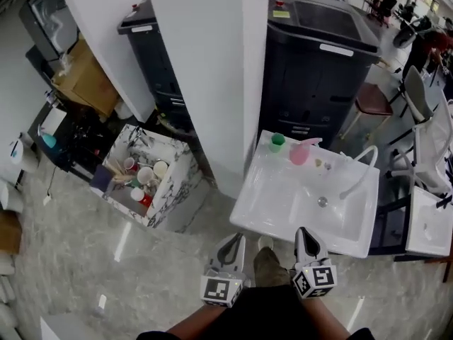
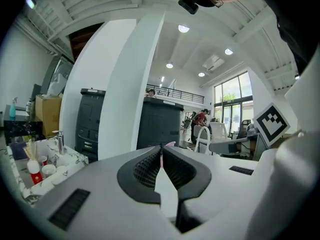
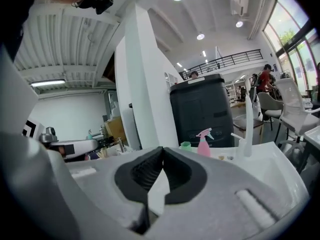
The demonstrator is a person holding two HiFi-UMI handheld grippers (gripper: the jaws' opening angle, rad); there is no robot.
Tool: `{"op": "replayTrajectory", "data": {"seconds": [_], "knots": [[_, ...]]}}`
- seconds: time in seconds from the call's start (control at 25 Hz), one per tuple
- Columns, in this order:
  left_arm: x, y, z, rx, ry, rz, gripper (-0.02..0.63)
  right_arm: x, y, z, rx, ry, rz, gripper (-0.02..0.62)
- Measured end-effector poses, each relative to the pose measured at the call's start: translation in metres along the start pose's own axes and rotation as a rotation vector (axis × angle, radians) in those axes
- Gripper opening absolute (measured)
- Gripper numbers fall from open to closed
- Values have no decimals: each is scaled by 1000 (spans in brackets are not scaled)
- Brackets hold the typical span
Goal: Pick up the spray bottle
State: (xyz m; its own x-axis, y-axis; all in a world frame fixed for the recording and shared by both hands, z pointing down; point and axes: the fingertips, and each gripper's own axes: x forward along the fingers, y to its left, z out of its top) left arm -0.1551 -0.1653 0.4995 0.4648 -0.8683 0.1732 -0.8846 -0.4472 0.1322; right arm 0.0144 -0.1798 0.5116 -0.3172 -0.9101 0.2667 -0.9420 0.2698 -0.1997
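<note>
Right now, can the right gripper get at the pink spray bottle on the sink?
Probably yes. The spray bottle stands at the far rim of the sink, apart from the green cup and the faucet. Nothing blocks the way from the right gripper. Its jaws are shut and must open first.

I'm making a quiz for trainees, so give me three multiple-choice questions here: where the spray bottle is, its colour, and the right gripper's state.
1. Where on the white sink is the spray bottle? A. far edge B. near edge C. in the basin
2. What colour is it? A. blue B. pink C. black
3. How do the jaws of the right gripper stand? A. shut on the bottle B. wide open C. shut, empty
Answers: 1 A, it stands by the green cup on the back ledge; 2 B, body and trigger are pink; 3 C, the jaws meet with nothing between them.
</note>
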Motion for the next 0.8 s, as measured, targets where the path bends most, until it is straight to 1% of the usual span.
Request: {"op": "replayTrajectory", "data": {"seconds": [0.16, 0.28, 0.36, 0.52, 0.56, 0.6, 0.72, 0.8], "knots": [[66, -13, -11, 20, 52, -56, 29, 42, -49, 22, 27, -24, -5, 0], [107, -21, -13, 38, 74, -80, 29, 71, -81, 35, 12, -35, -5, 0], [132, -23, -13, 40, 90, -82, 29, 93, -102, 33, 9, -15, -12, 0], [179, -17, -10, 15, 115, -69, 29, 142, -142, 20, 16, 43, -19, 7], [188, -12, -8, 18, 114, -59, 29, 153, -151, 16, 21, 55, -19, 77], [196, -7, -6, 24, 111, -48, 29, 163, -160, 12, 26, 64, -22, 87], [217, 5, -3, 43, 111, -20, 29, 192, -186, 1, 28, 80, -47, 89], [229, 9, -2, 43, 111, -2, 29, 213, -201, -6, 28, 98, -60, 119]]}}
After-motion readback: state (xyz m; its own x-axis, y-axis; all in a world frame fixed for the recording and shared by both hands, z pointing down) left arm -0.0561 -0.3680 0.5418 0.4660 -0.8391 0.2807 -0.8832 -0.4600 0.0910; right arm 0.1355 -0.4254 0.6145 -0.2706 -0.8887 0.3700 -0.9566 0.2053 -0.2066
